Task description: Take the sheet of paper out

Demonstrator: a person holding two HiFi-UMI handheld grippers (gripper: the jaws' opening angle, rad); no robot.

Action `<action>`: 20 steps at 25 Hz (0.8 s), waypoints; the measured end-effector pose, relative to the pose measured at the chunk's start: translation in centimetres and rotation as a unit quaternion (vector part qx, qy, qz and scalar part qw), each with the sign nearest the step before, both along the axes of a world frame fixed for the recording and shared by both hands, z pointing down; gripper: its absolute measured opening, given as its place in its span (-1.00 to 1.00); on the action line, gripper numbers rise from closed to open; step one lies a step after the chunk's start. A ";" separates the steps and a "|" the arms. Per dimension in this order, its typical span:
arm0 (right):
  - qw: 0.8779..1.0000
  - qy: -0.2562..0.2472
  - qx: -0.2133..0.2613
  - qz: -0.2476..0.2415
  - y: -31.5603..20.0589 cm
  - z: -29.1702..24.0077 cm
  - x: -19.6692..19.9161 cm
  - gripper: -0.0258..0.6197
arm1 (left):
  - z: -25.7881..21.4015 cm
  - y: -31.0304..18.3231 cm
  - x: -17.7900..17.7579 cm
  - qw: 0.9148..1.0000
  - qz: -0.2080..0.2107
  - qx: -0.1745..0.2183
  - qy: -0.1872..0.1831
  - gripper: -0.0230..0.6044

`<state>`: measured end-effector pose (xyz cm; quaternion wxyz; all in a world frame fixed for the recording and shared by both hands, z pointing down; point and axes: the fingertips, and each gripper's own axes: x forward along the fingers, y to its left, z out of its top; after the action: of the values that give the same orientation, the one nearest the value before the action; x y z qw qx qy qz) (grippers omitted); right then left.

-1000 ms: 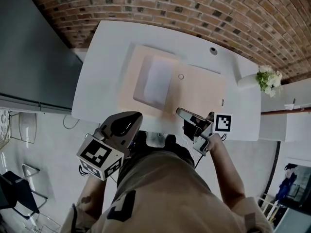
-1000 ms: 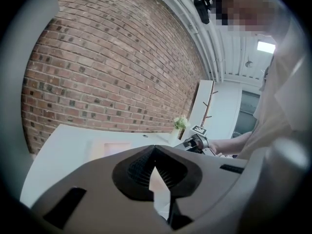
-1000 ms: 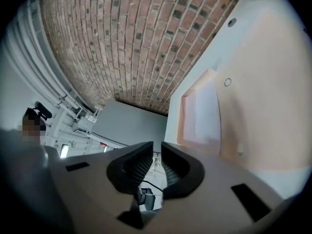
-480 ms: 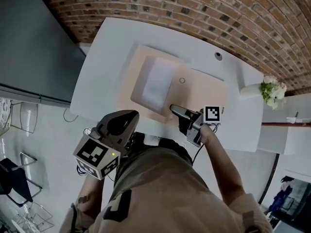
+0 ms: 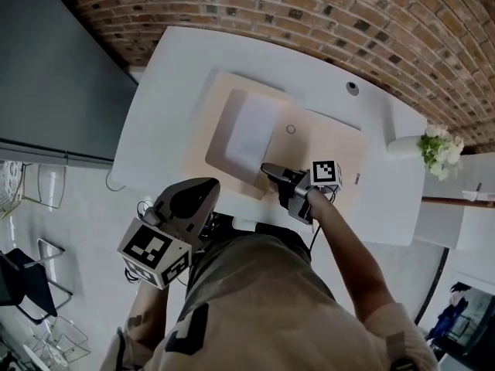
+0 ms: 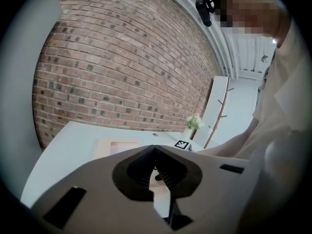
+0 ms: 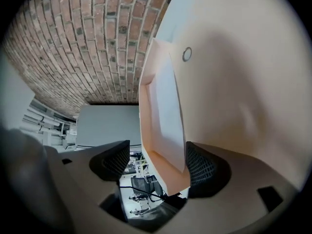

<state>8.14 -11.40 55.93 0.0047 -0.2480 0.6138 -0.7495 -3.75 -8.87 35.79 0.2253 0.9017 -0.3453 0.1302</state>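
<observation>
I see a matt peach paper envelope (image 5: pixel 325 149) and a smooth white sheet of paper (image 5: pixel 251 134) on a smooth, matt white table (image 5: pixel 178 68). Beyond its far edge, the brick wall (image 5: pixel 309 6) looks rough.

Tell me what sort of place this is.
Likely an office or studio room rather than a home: a bare brick wall, a plain white table, flowers in a white vase, and metal-framed chairs standing aside.
</observation>
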 end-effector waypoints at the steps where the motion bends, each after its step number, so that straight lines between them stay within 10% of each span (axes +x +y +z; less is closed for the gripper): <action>1: 1.000 0.002 -0.006 -0.001 0.0 0.3 -0.1 0.16 | 0.0 -0.1 0.0 1.000 0.000 0.001 0.000 -0.88; 20: 0.999 0.023 -0.028 -0.002 -0.7 2.1 -2.1 0.20 | 0.2 -0.7 -1.9 1.000 0.006 0.003 0.011 -0.88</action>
<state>6.05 -12.12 58.00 -0.0174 -0.2638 0.5931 -0.7605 -5.63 -9.53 35.99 0.2253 0.9058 -0.3382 0.1203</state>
